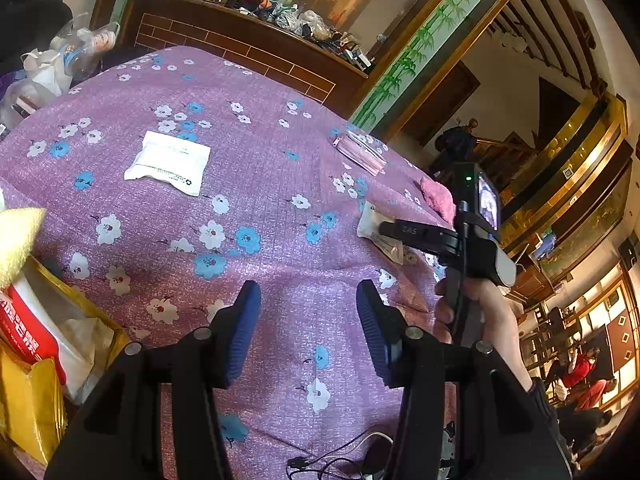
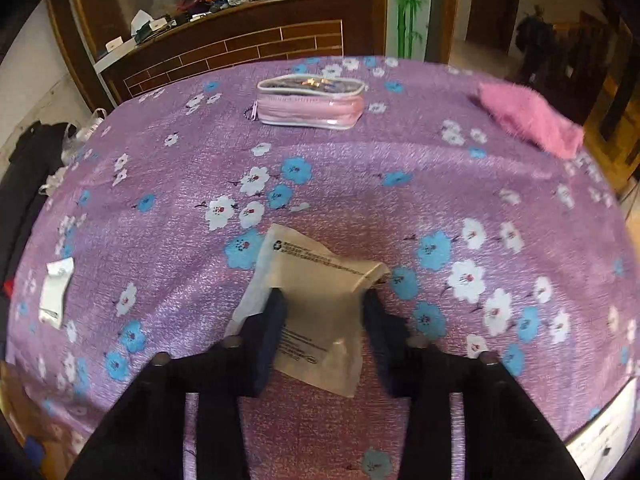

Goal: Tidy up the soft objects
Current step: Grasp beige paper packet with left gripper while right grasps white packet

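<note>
Left hand-held gripper (image 1: pixel 308 300) open above the floral bench (image 1: pixel 260 128), nothing between its blue pads; white packet (image 1: pixel 168 162) well ahead to its left. Right hand-held gripper (image 2: pixel 324 312) astride a tan packet (image 2: pixel 316 280), pads at its 2 edges, grip unclear. Pink pouch (image 2: pixel 310 104) far ahead; pink cloth (image 2: pixel 532 118) ahead-right.

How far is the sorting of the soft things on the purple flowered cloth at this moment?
Early to midway, it seems. Done: a box at the table's left edge already holds packets. In hand: the right gripper is shut on the beige plastic packet, which looks pinched. The left gripper is open and empty. Left on the cloth: the white packet, the pink zip pouch and the pink fuzzy cloth.
</note>
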Motion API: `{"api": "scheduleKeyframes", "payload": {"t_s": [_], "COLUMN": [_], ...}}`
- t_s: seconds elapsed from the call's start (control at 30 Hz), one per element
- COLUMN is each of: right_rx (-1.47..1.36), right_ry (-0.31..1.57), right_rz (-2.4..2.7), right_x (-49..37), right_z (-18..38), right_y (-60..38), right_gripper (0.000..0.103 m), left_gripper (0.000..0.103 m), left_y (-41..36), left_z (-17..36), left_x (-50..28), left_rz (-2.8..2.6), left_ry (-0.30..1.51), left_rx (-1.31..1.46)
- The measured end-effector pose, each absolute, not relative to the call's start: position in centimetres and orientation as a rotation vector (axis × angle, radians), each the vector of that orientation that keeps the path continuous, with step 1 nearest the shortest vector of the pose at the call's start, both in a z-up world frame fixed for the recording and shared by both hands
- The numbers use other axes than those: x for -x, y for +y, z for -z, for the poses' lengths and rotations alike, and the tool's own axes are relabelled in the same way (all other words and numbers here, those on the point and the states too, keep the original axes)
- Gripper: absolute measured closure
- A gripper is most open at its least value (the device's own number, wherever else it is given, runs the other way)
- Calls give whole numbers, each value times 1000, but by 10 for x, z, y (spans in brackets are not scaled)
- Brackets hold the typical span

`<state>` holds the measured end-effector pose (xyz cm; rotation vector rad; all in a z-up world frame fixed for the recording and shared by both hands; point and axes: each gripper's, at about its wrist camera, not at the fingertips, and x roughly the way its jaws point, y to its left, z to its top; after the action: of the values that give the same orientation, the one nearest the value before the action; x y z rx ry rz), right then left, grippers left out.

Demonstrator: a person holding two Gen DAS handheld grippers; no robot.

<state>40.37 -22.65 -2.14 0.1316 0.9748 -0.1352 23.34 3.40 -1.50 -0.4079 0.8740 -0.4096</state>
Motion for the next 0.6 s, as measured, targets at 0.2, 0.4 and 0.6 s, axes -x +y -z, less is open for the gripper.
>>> {"api": "scheduleKeyframes", "payload": {"t_s": [0.2,0.4,0.6], "right_rx": [-284,-398,-500], "right_ry": [850,725,663], "right_rz": [-44,-145,-200], "right_x": [-343,-250,-215], "right_z": [-6,-25,-14], "right_y": [-247,-268,-298], "right_gripper": [103,103,103], "left_gripper": [55,55,42], "left_y": [36,33,41], "left_z": [18,11,-5], "left_x": [-236,-240,-262], "left_rz": [397,332,199], "left_ry": [862,869,904], "left_rx": [410,332,272]}}
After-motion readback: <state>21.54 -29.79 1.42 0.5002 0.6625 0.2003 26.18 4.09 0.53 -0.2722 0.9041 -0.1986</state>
